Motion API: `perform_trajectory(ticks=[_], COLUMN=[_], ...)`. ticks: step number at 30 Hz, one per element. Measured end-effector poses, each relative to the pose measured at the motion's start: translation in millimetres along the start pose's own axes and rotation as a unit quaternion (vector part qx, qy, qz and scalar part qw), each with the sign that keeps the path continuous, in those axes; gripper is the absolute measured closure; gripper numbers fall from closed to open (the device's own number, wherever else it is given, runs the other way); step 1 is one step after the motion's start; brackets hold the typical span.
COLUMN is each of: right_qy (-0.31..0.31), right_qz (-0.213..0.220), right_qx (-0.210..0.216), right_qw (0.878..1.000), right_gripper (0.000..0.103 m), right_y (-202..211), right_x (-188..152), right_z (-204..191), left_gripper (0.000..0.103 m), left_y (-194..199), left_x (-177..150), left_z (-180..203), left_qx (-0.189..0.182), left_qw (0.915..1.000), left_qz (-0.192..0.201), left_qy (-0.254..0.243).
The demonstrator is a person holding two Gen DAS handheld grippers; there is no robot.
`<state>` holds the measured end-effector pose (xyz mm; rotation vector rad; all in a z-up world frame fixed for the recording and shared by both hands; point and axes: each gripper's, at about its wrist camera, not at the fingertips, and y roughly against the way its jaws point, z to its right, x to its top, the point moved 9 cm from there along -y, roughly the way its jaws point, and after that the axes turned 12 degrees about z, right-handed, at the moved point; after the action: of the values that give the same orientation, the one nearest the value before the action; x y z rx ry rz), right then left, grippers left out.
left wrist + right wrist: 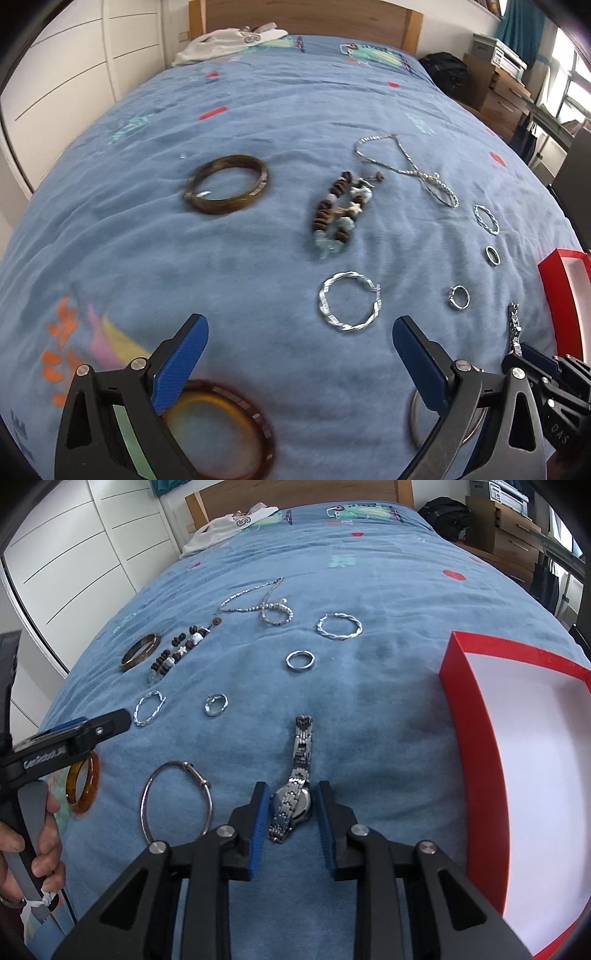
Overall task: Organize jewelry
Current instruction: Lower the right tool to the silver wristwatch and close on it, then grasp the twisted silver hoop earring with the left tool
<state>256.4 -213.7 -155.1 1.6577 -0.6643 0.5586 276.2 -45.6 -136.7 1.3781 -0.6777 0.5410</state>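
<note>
On the bed (369, 709), right tool (290, 805) straddles the wristwatch (295, 797), pads not visibly pressing, presumably for the red box (476, 738); left tool (299, 339) gapes, empty.

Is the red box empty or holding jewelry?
Empty as far as seen: the red box shows only bare white floor; its right part is cropped.

Blue bedspread (258, 110) is covering the bed. White garment (225, 44) is lying at its far end against the wooden headboard (303, 16). White wardrobe (66, 66) is standing left of the bed; black bag (447, 74) and cardboard boxes (498, 92) are sitting to its right.
</note>
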Motion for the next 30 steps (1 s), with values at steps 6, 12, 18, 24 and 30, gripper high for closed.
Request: perform_trajectory(ticks=[6,12,18,24,30], right_qy=[0.001,0.007,0.017,0.018,0.017], right_qz=[0.000,-0.001,-0.005,-0.003,0.005], right_qx=[0.002,0.003,0.007,0.015,0.018], right_qw=[1.000,1.000,1.000,1.000,1.000], right_gripper=[0.079,0.080,0.080,0.080,0.081], right_y=[-0.9,-1.2,0.4,7.5,17.8], right_x=[0.5,-0.9,-1.5,1.0,4.5], right_z=[0.2,-1.6,-6.0,-9.3,-12.3], left_gripper=[0.011,0.028,0.062,0.065,0.065], left_y=[-17.5,-24.9,-21.4,-16.3,-5.2], left_x=[-1.7,-2.2,2.5,6.0,9.8], left_z=[10.2,11.1,10.4,5.4,-1.0], left_qx=[-0.003,-0.007,-0.012,-0.015,-0.015], left_qw=[0.9998,0.9998,0.9997,0.9998,0.9999], left_qz=[-0.015,-0.015,-0.006,-0.003,0.006], left_qy=[-0.009,-0.014,-0.021,-0.012,-0.003])
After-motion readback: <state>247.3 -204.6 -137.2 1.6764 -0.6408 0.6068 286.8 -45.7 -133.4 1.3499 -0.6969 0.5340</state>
